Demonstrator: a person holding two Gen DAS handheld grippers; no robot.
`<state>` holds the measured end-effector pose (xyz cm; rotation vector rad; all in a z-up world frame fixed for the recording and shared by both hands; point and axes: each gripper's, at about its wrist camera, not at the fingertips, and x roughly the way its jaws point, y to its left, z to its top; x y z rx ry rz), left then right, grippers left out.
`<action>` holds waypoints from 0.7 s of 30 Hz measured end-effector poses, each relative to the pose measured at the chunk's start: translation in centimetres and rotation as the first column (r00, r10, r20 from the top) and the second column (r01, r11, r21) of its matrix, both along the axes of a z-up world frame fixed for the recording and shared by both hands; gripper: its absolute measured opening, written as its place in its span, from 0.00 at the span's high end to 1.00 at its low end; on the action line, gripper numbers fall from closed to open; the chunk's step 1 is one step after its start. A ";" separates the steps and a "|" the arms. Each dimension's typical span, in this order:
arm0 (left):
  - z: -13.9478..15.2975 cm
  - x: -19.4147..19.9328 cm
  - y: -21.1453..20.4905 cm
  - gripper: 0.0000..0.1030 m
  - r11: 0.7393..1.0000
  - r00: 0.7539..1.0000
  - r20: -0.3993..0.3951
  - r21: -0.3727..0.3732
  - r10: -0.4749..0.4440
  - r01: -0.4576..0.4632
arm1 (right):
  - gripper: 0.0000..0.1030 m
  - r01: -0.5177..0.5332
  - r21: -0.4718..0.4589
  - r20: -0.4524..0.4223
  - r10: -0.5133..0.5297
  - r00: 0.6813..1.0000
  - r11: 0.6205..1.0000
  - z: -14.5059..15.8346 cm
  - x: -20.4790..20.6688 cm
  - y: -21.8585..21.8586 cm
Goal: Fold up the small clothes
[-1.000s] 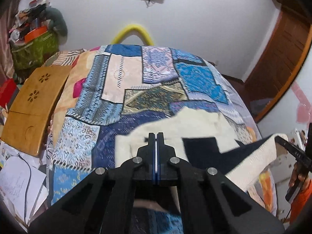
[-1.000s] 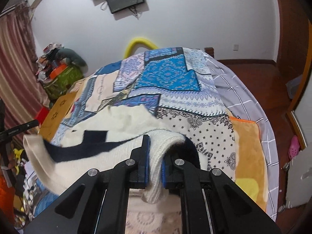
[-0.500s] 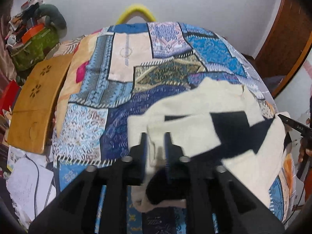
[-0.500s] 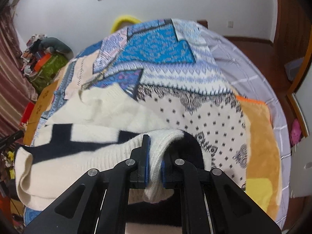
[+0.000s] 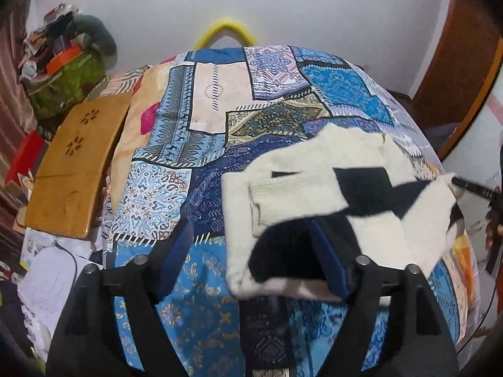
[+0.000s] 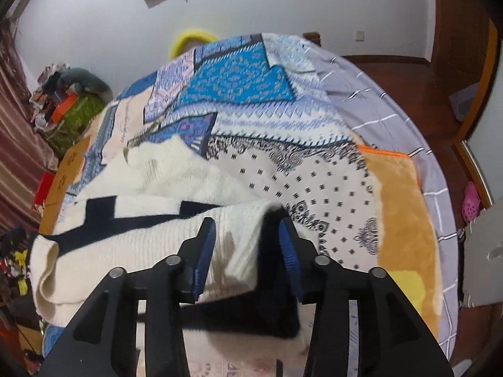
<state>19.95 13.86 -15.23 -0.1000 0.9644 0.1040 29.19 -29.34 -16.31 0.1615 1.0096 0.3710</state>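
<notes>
1. The only container in view is a green patterned bag (image 5: 67, 86) against the far-left wall. It is heaped with mixed items, among them an orange box (image 5: 63, 58) and a grey soft toy (image 5: 94, 33); the rest is too small to name.
2. The task's thing, a cream and navy sweater (image 5: 317, 188), lies on the near right part of a patchwork bedspread (image 5: 207, 119), with its collar toward the far end.
3. The left gripper (image 5: 254, 251) has its jaws wide and opening. The sweater's near-left corner lies between them, against the right pad and clear of the left one.
4. The right gripper (image 6: 246, 253) has its jaws partly apart and opening. A folded cream and navy edge of the sweater (image 6: 157, 188) sits in the gap, and neither pad presses on it.
5. The far half of the bedspread is bare fabric, so there is open room beyond the collar.
6. Left of the bed, a wooden board (image 5: 75, 163) leans beside the mattress edge, with papers (image 5: 50, 282) on the floor below it.
7. To the right, a grey checked sheet (image 6: 393, 116) and an orange blanket (image 6: 399, 201) run to the bed's rounded edge, then brown floor (image 6: 405, 72).
8. A yellow curved tube (image 5: 224, 33) stands at the bed's far end, against the white wall (image 5: 314, 9).
</notes>
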 end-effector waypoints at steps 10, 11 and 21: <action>-2.5 -2.4 -2.6 0.13 0.998 0.996 -0.081 0.036 -0.048 0.052 | 0.61 -0.039 -0.049 0.025 0.040 0.999 0.998 1.0 -3.1 -0.9; -2.8 -2.5 -2.8 0.13 0.998 0.995 -0.085 0.039 -0.049 0.053 | 0.61 -0.043 -0.050 0.020 0.044 0.999 0.998 0.7 -3.4 -0.9; -4.2 -0.8 -5.4 0.13 0.991 0.988 -0.128 0.085 -0.089 0.100 | 0.61 -0.089 -0.072 -0.038 0.086 0.996 0.993 -2.3 -5.1 0.5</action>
